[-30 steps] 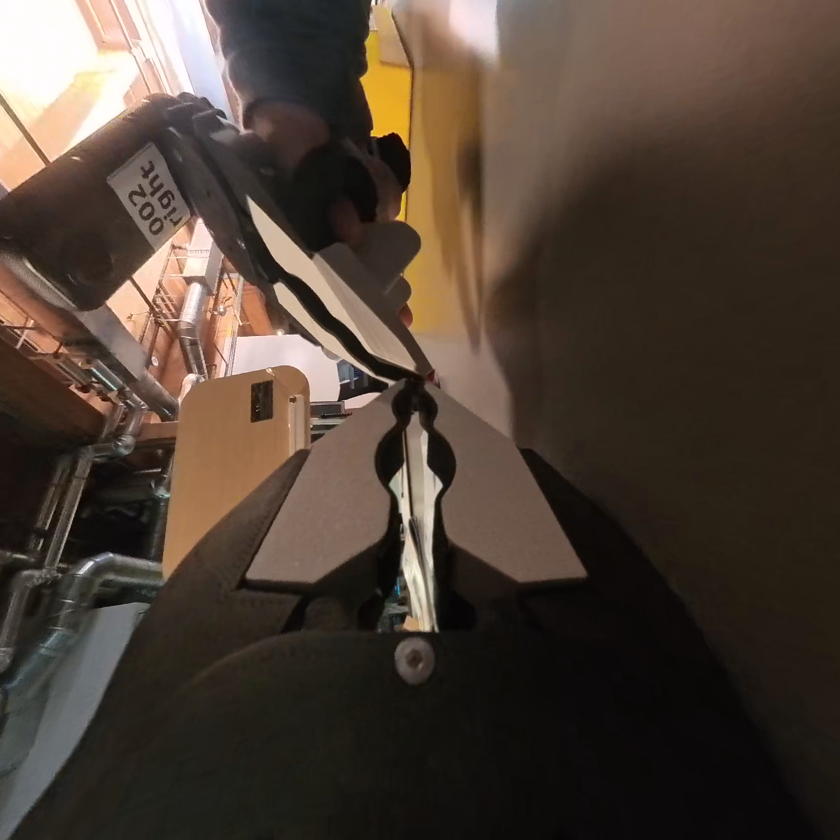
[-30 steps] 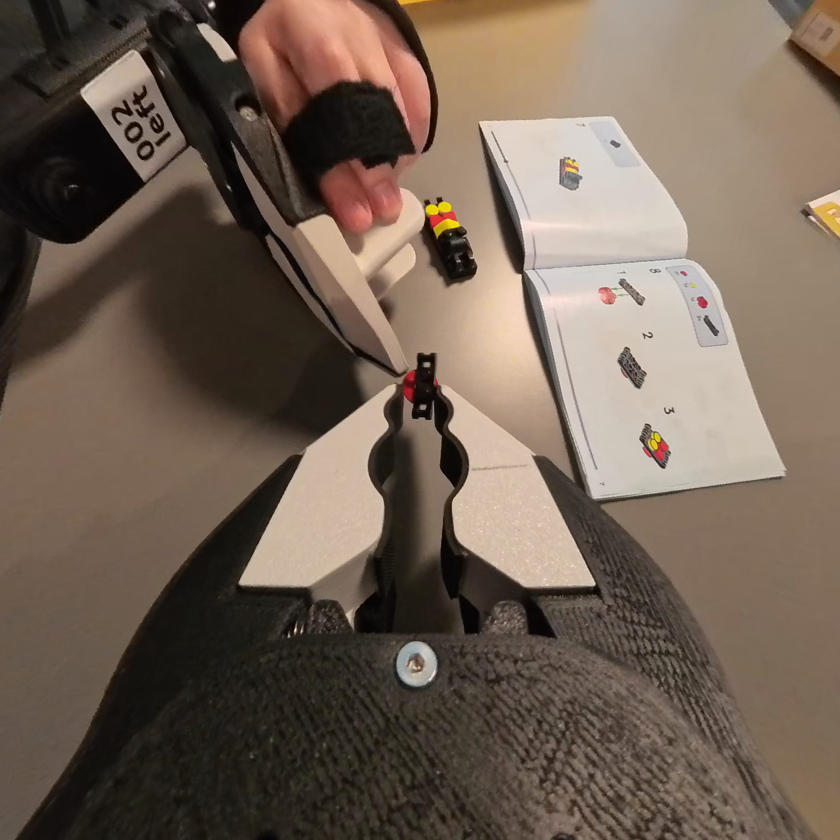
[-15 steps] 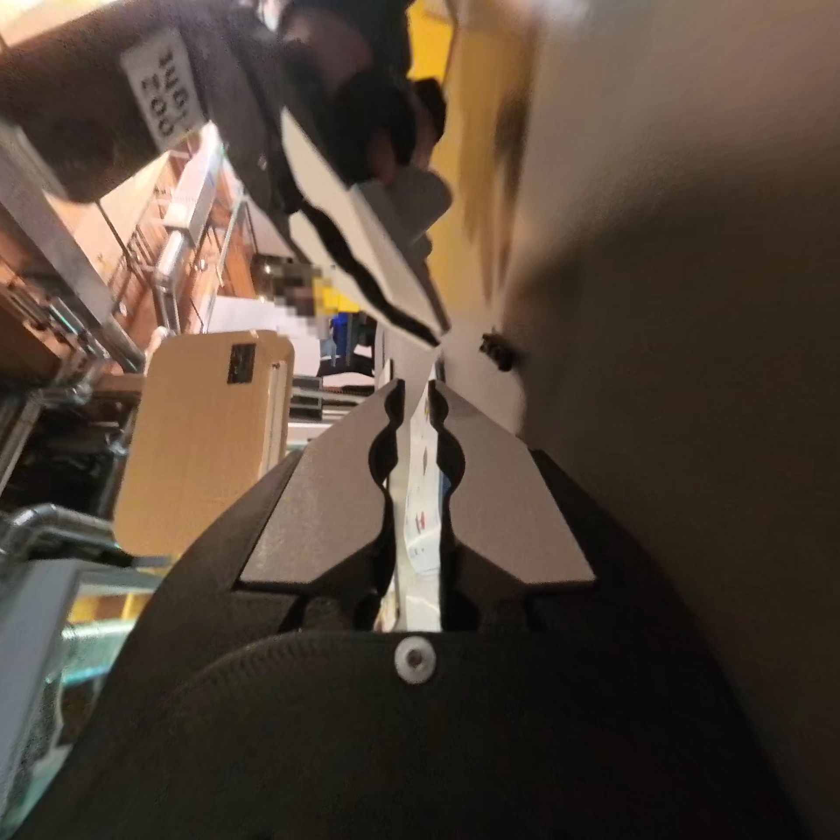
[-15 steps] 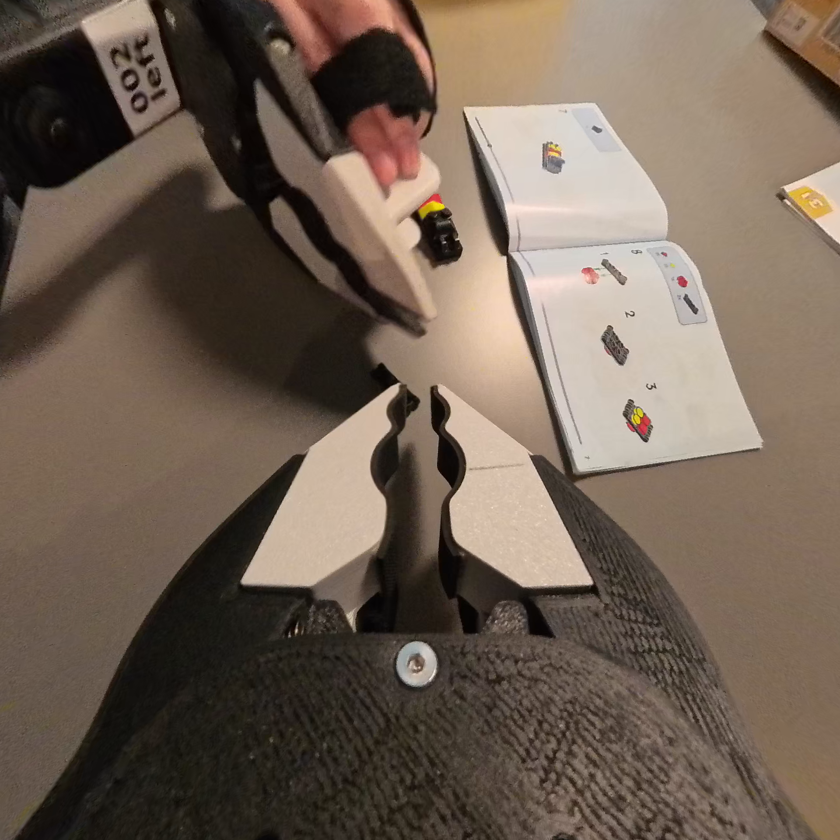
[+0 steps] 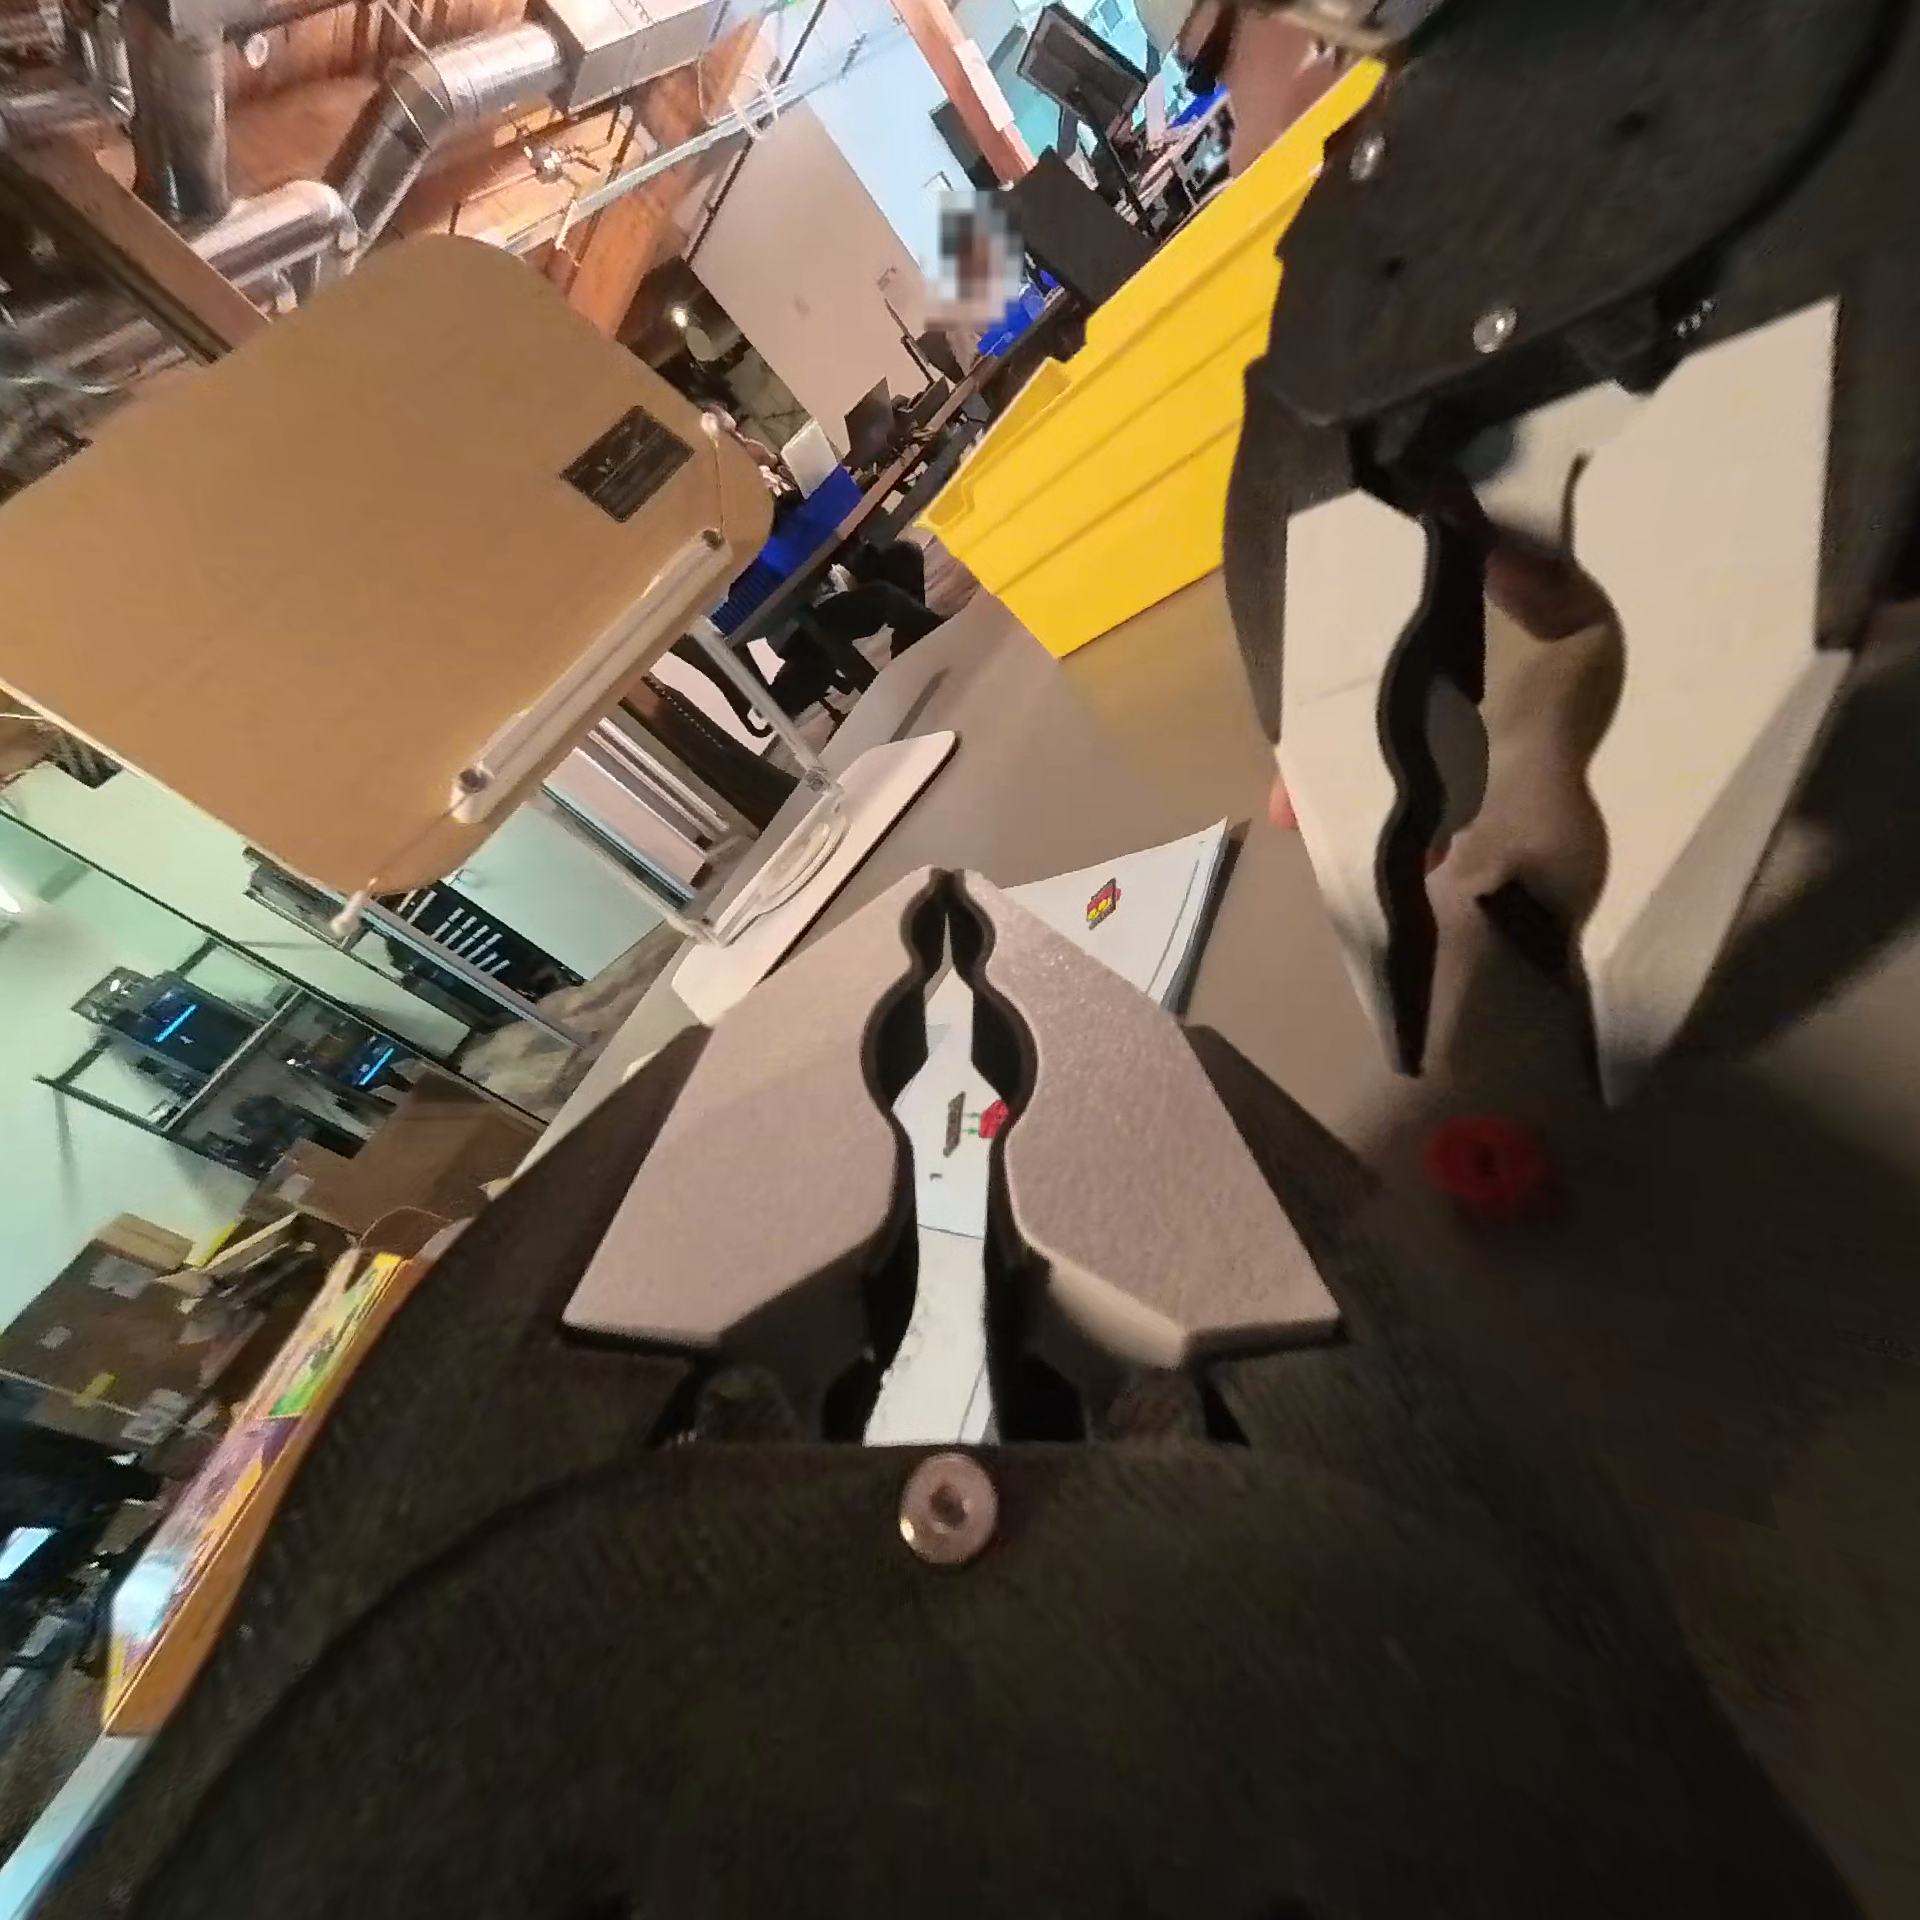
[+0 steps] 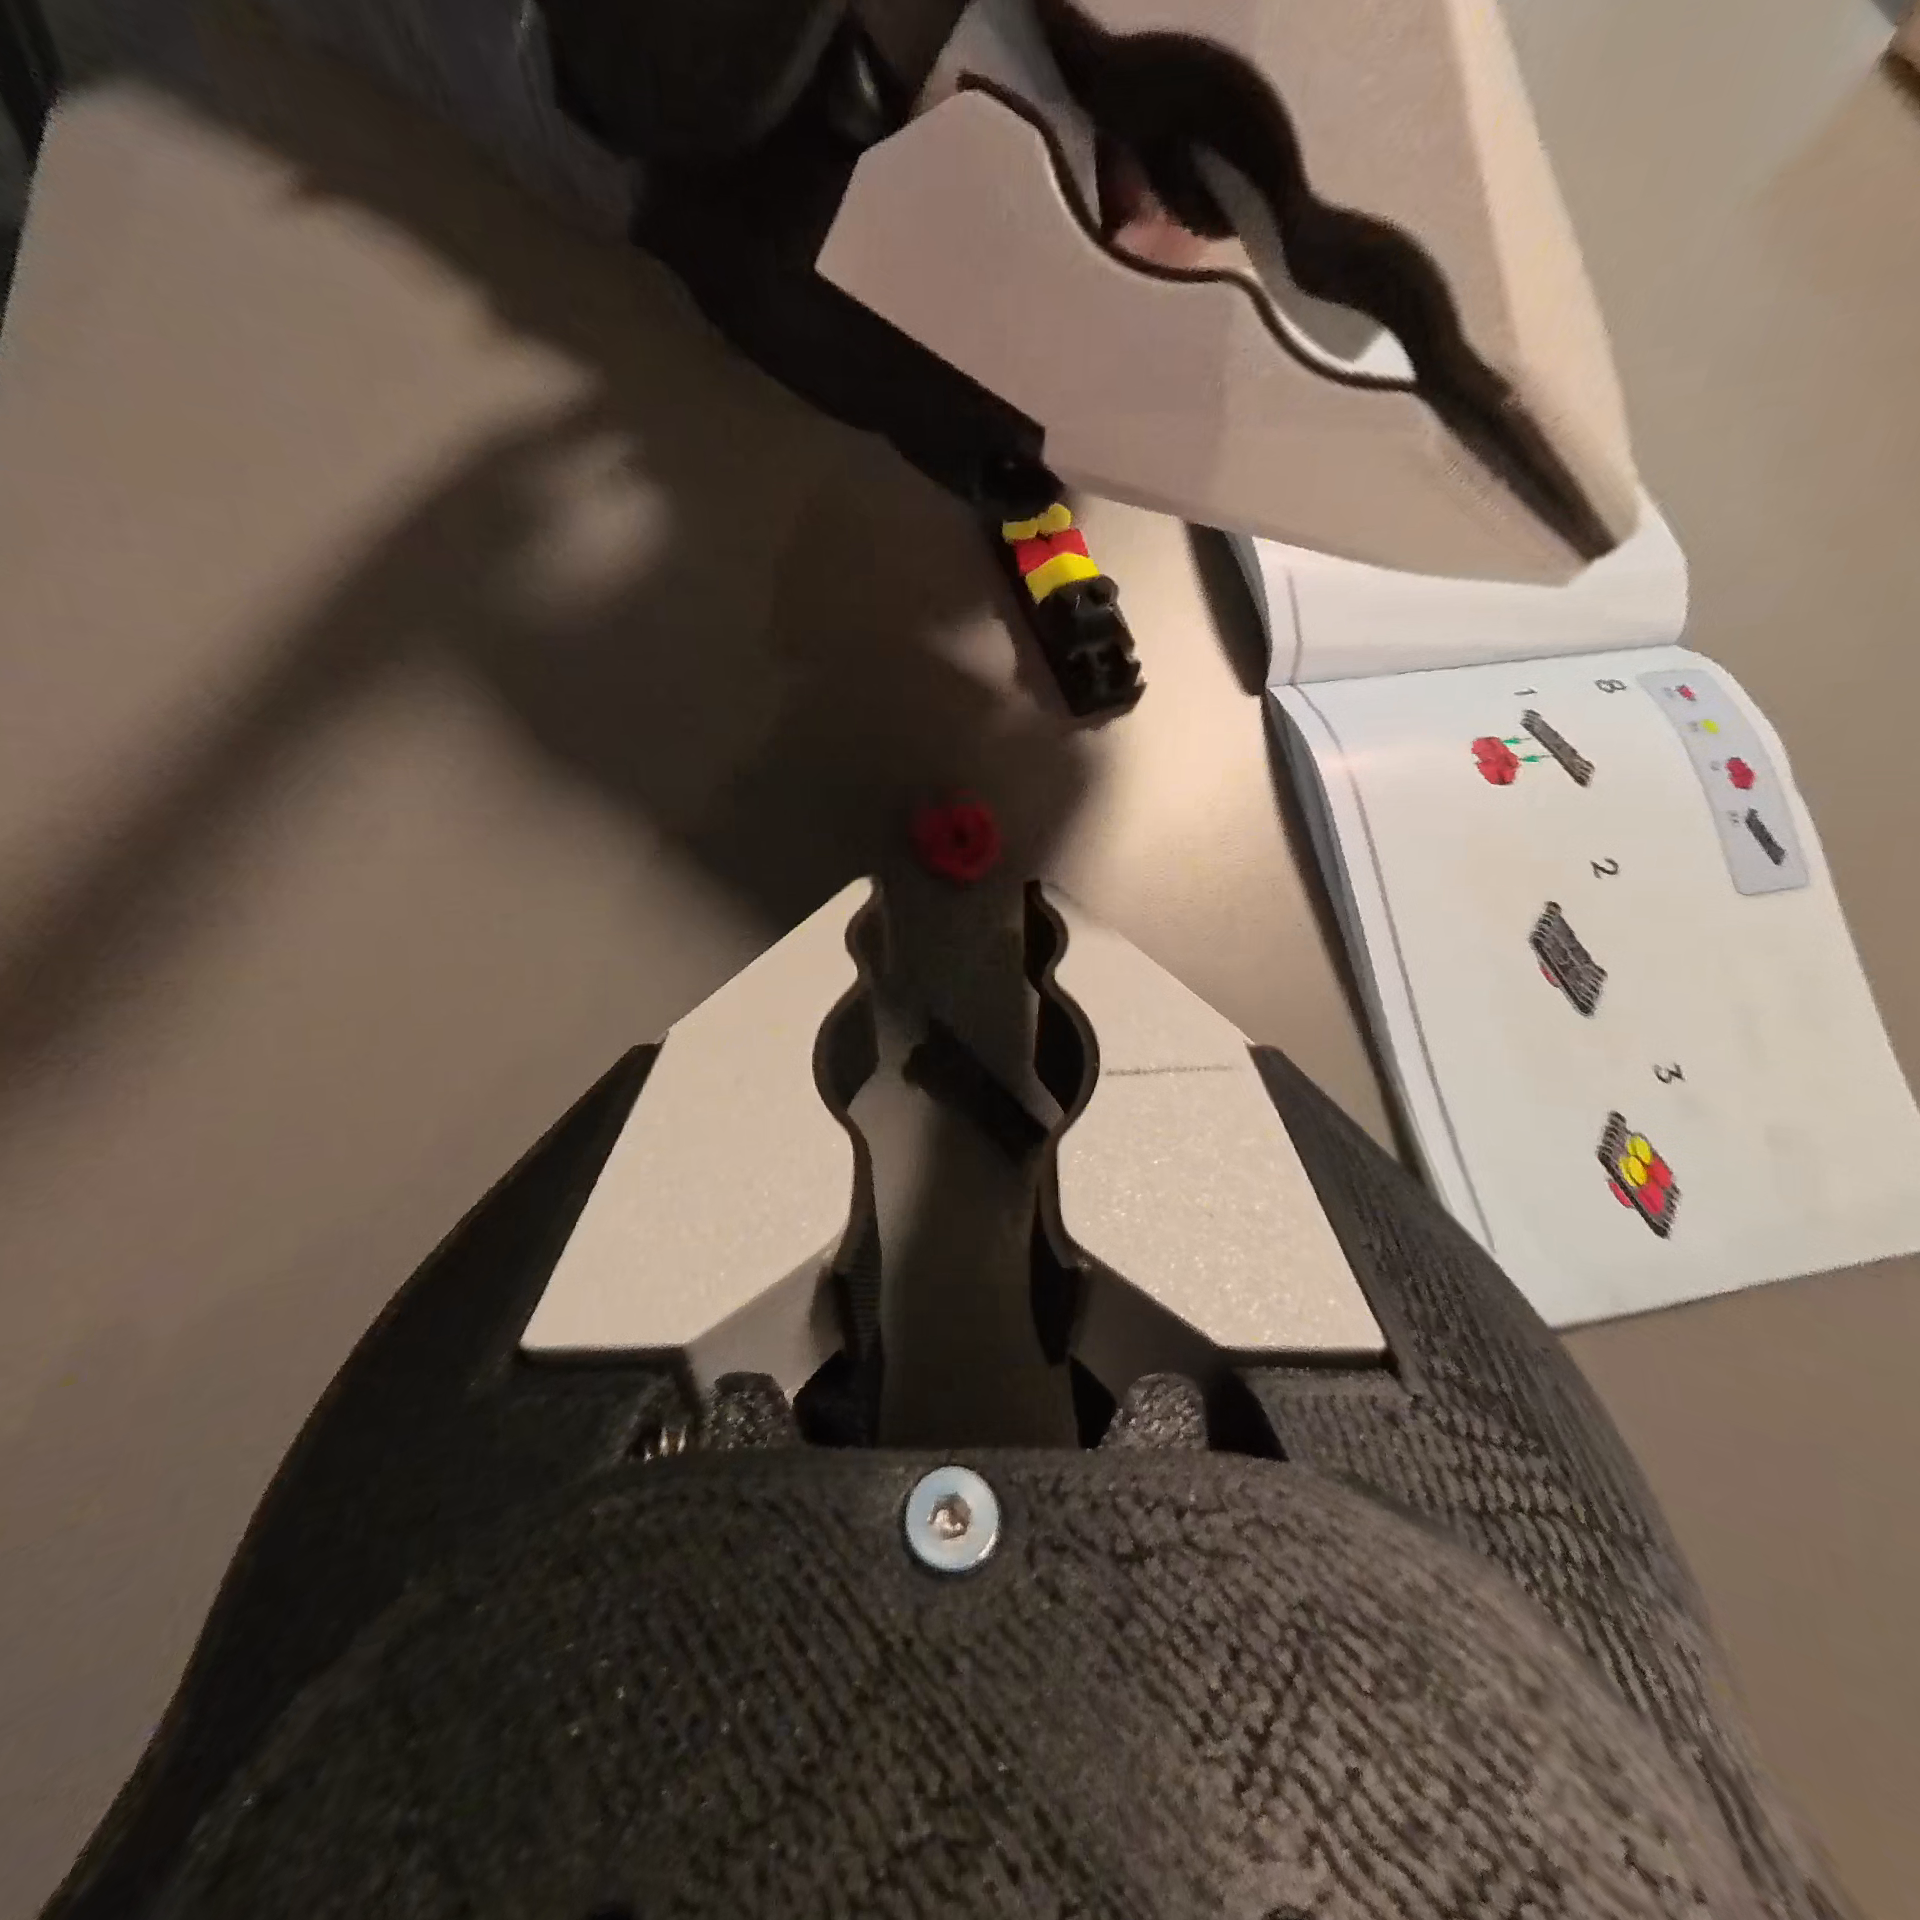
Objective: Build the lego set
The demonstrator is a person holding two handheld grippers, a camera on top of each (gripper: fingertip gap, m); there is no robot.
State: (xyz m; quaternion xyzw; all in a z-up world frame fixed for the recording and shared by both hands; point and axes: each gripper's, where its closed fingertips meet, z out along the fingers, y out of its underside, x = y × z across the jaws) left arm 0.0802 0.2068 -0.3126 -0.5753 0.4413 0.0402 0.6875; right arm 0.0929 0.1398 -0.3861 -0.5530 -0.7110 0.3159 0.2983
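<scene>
In the right wrist view my right gripper [image 6: 954, 896] is open and empty, low over the grey table [image 6: 312, 727]. A round red piece [image 6: 957, 837] lies on the table just past its tips. A thin black piece [image 6: 977, 1103] lies on the table between its fingers. A small black, yellow and red assembly [image 6: 1075, 613] lies farther off. My left gripper [image 6: 1595, 540] hangs above it, shut and empty. In the left wrist view the left gripper [image 5: 945, 885] is shut, the red piece [image 5: 1486, 1164] lies to its right, and the right gripper [image 5: 1496, 1039] stands over that piece.
An open instruction booklet [image 6: 1558, 935] lies to the right of the pieces; it also shows in the left wrist view [image 5: 1132, 914]. A yellow bin [image 5: 1122, 468] and a wooden board on a clear stand [image 5: 364, 571] stand at the table's far side. A colourful box [image 5: 260, 1455] lies at the left. The grippers' ends are close to 10 cm from one another.
My right gripper opened and let go of the black piece with the red round; they now lie apart on the table. My left gripper swung up and to the right and shut.
</scene>
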